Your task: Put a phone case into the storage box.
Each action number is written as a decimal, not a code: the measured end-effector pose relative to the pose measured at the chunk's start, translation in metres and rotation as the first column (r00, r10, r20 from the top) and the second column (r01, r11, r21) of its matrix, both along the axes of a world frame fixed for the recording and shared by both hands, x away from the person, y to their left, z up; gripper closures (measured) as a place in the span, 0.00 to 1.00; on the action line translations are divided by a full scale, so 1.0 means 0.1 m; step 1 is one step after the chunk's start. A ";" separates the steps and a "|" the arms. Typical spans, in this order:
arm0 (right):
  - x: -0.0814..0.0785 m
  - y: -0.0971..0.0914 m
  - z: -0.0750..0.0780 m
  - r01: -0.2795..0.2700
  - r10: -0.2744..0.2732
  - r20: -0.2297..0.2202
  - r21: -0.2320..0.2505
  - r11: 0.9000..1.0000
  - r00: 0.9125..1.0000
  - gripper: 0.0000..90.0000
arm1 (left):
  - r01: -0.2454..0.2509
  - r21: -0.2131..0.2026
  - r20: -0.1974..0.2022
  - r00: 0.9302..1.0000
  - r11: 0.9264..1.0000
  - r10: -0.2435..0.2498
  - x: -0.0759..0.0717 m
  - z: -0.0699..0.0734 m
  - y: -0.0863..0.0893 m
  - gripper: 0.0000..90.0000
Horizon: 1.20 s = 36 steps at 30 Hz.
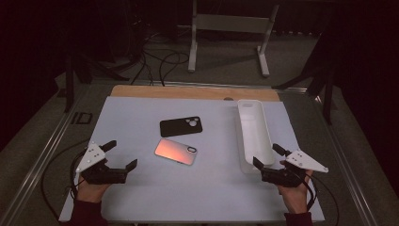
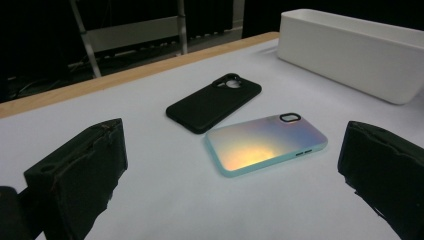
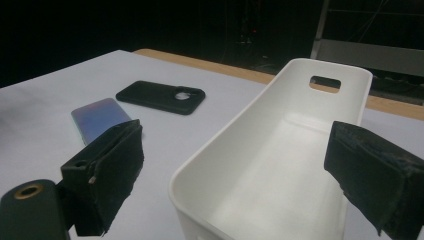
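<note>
On the pale tabletop [image 1: 141, 197], an iridescent, pastel-edged phone case [image 1: 175, 151] lies face down just in front of a matte black phone case [image 1: 181, 126], with a long white plastic bin [image 1: 254, 134] well to their right. The likely step is a first pick of the nearer case. Approach low and level, straddle its long edges, and close squarely so it cannot skate. The left gripper [image 1: 123, 155] stands spread wide and empty, short of the cases; the right gripper [image 1: 267, 156], equally wide and empty, straddles the bin's near end.

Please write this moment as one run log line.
left gripper: open, empty | right gripper: open, empty | black case, iridescent case: on table | white bin: empty
</note>
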State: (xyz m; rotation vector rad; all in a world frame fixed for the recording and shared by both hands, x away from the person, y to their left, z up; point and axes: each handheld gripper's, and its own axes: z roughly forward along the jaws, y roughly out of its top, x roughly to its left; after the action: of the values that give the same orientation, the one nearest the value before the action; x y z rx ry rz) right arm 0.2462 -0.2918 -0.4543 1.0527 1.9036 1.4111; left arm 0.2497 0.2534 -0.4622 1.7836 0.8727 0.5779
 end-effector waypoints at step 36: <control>-0.03 0.00 -0.02 0.015 -0.015 -0.004 0.014 1.000 1.000 0.10 | 0.060 0.029 -0.034 0.998 0.998 -0.059 0.43 0.09 -0.34 0.02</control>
State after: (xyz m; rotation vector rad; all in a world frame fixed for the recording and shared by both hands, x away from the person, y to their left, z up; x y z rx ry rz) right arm 0.2436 -0.2921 -0.4566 1.0740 1.8876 1.4170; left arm 0.2932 0.2190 -0.4534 1.8450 0.8343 0.5268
